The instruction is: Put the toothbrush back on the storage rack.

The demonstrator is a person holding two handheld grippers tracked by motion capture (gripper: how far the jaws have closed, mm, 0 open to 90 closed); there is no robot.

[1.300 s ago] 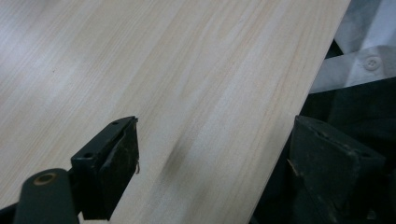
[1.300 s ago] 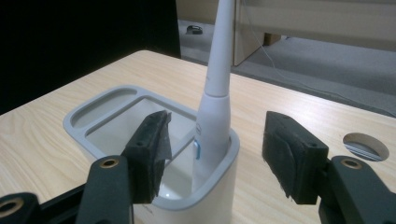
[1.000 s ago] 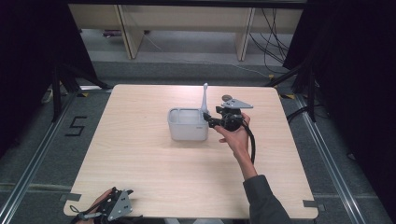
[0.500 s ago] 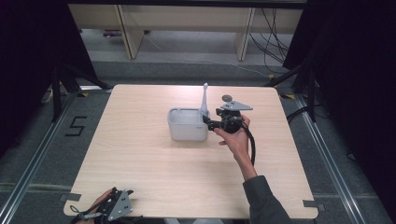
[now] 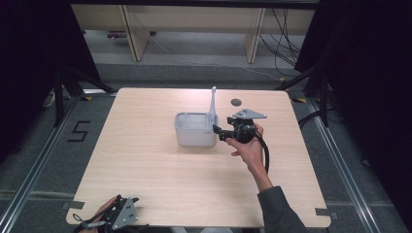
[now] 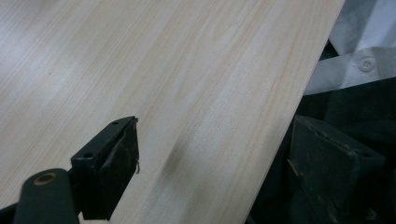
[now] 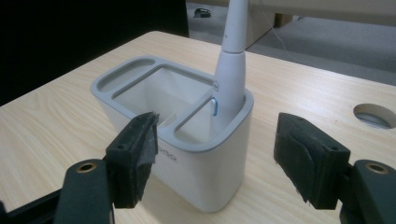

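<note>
High view: right tool [image 5: 218, 132] sits just beside the near-right corner of the grey-white holder [image 5: 195, 129], jaws pointing at it. The white toothbrush [image 5: 212, 104] stands upright in the holder's end slot, right in front of the tool. Holder, brush and hand sit where they did a second ago. Left tool [image 5: 119, 212] rests at the near edge of the surface [image 5: 145, 184], well apart from the holder.

Left gripper view: left tool [image 6: 212, 154] has its jaws spread wide, nothing between them, one jaw over the surface [image 6: 163, 70], the other past its edge.

Right gripper view: right tool [image 7: 217, 158] has just been opening; jaws stand well apart with the holder [image 7: 187, 154] corner between them, pads touching nothing. Toothbrush [image 7: 229, 84] stands free in the narrow compartment just ahead of the jaws, handle down.

Judgement: brush released, placing step looks done; pulling straight back should avoid knocking it.
</note>
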